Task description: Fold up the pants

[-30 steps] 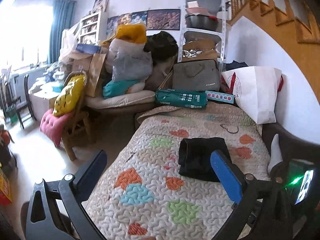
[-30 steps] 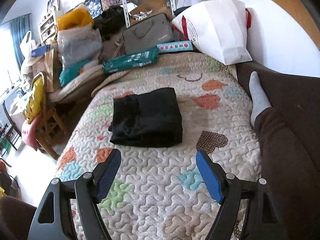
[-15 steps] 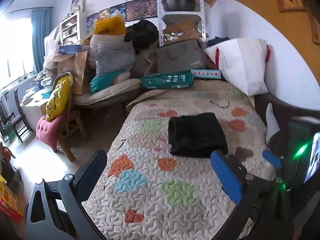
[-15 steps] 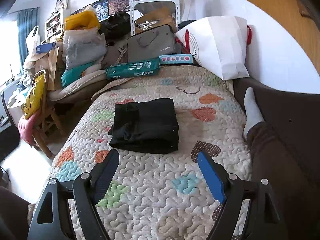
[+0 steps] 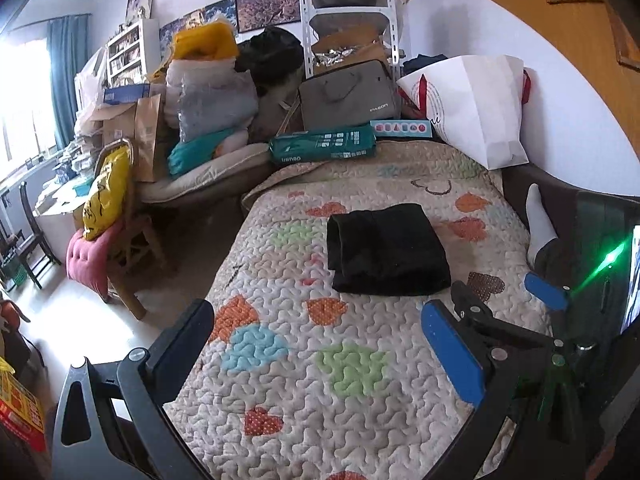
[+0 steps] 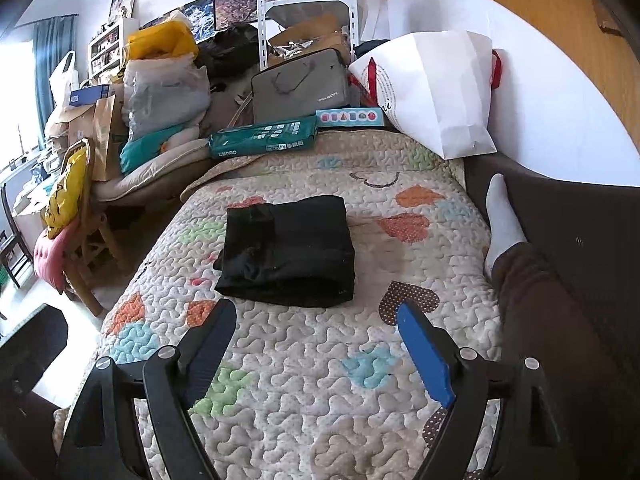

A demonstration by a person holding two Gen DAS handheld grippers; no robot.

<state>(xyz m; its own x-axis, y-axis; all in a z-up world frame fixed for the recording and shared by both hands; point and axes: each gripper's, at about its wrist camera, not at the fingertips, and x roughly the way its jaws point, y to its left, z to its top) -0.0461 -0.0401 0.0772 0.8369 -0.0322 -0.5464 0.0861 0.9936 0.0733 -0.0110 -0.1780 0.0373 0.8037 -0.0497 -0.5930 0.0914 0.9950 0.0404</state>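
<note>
- Black pants lie folded into a compact, roughly rectangular bundle on the bed, about mid-way across the quilt.
- Quilt: cream, stitched in a wavy pattern, with coloured heart patches in orange, green, light blue, red and brown.
- Left gripper: fingers spread wide, holding nothing, hovering over the near part of the quilt. One finger is black, the other carries a blue pad.
- Right gripper: also spread wide and empty, hovering over the quilt just on the near side of the pants, not touching them.
- In the left wrist view the right gripper shows at the right edge, beside a green light; one blue pad and a black finger are visible.
- Person's leg in dark trousers with a white sock rests along the right edge of the bed, apart from the pants.
- At the far end of the bed: a green flat box, a smaller light-blue box just beside it, and a white paper bag leaning against the wall.
- Behind these, a grey laptop bag stands in front of a white metal shelf.
- Left of the bed: a chair bearing a yellow cushion and a pink one, with piled bags beyond.
</note>
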